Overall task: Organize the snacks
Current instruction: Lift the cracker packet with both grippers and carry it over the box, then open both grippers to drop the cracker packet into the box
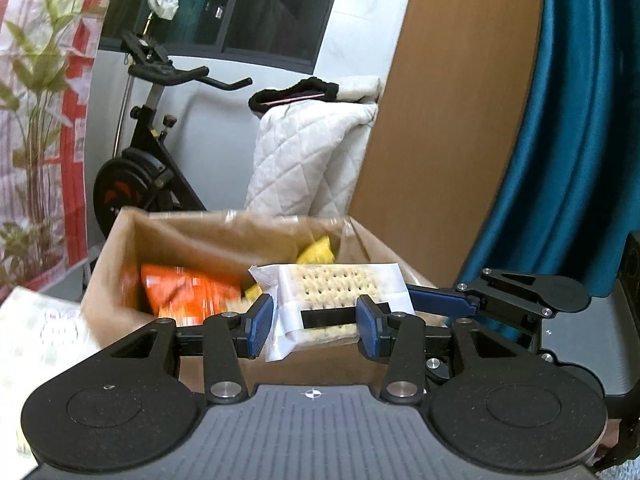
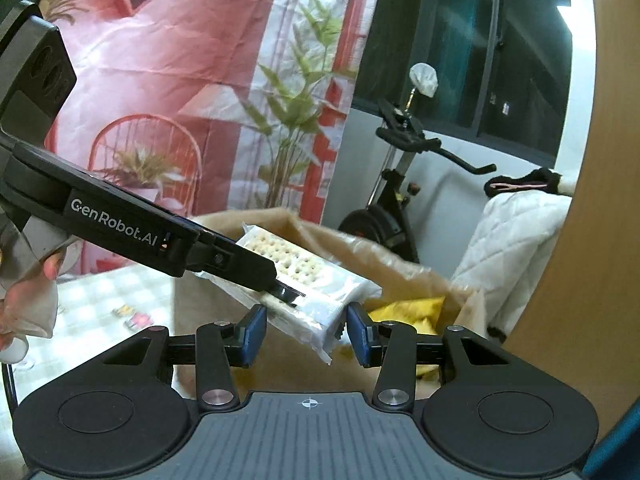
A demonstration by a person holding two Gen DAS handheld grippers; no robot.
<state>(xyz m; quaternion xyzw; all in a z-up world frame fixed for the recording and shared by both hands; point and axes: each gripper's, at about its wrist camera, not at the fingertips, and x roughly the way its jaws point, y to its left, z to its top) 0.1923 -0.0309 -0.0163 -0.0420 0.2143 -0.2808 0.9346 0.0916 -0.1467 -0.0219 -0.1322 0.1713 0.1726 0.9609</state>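
Beyond both grippers we see the open cardboard box (image 1: 120, 264) with an orange bag (image 1: 188, 292) and a yellow bag (image 2: 404, 308) inside. Our left gripper (image 1: 316, 324) and right gripper (image 2: 306, 330) both clamp the cracker packet (image 1: 336, 300) between their pads, above the box. "GenRobot.AI" stands on the left gripper's side.

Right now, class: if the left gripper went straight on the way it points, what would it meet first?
The left gripper already clamps the cracker pack. Beyond it, probably the open cardboard box, perhaps its far wall; depth is hard to judge.
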